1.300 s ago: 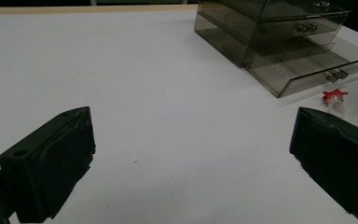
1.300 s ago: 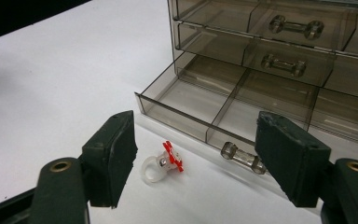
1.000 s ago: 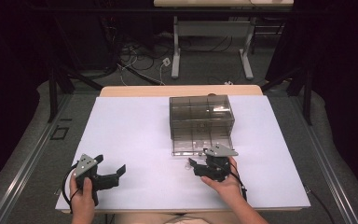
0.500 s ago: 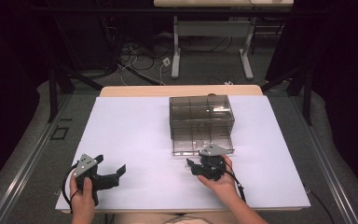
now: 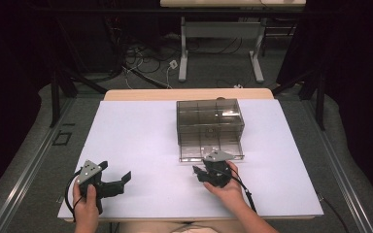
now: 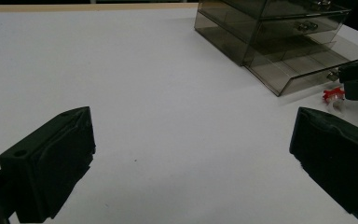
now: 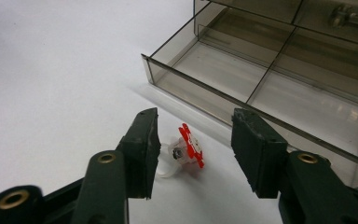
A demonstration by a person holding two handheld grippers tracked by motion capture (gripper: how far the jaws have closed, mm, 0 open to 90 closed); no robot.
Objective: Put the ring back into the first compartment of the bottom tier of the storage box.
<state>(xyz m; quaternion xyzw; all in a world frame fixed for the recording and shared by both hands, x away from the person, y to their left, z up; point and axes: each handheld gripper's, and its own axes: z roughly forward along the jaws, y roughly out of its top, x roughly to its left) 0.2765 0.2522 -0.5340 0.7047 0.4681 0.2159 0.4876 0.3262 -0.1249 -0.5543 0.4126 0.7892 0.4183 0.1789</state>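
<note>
A small red-and-white plastic ring (image 7: 185, 150) lies on the white table (image 5: 141, 141), just in front of the pulled-out bottom drawer (image 7: 279, 88) of a smoky clear drawer box (image 5: 210, 121). The right gripper (image 7: 195, 151) straddles the ring with its jaws spread, the left one close beside the white band, neither pinching it. The left gripper (image 5: 114, 182), well apart at the near left of the table, holds its jaws wide open over bare surface.

A small red-and-white clip (image 7: 186, 151) lay on the white table, at seven o'clock from the smoky drawer box's (image 5: 209, 127) open bottom drawer.
</note>
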